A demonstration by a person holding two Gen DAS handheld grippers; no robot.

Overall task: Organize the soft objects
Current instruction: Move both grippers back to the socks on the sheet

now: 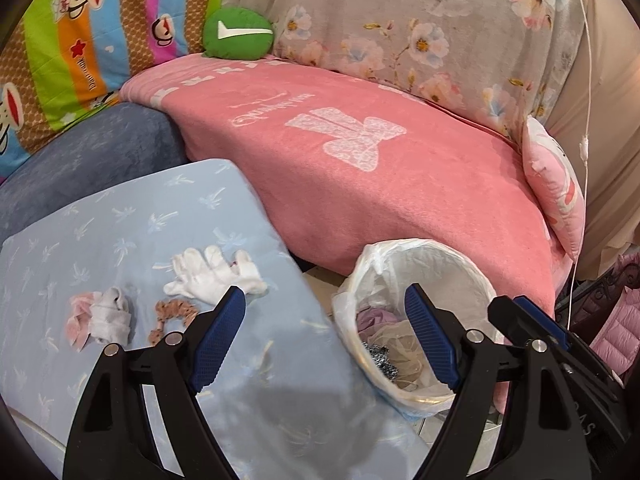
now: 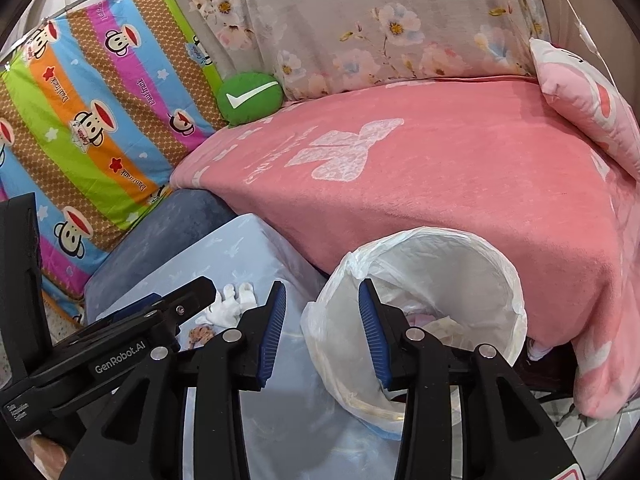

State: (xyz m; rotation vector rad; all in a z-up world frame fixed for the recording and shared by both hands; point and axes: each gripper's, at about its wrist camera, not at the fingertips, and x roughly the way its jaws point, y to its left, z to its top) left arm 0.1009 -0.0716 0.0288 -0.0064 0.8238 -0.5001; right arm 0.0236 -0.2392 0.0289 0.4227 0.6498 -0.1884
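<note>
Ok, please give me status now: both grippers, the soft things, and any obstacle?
Left gripper open, empty. Right gripper open, empty, at bin rim. White glove, sock bundle, brown scrunchie on blue cushion. No obstacle.

both tools (image 1: pixel 325 294) (image 2: pixel 322 294) agape, empty

**Two wrist views, side by side over the bin**

My left camera looks forward and down between my fingers, close over the pale blue palm-print cushion (image 1: pixel 132 240), facing the pink fleece blanket (image 1: pixel 400 184). My right camera sits just beside it, angled the same way, nearer the round white bag-lined bin (image 2: pixel 500 280). Both share the bin, blanket, cushion and green checkmark plush (image 2: pixel 248 98); each sees the other gripper at its edge.
</note>
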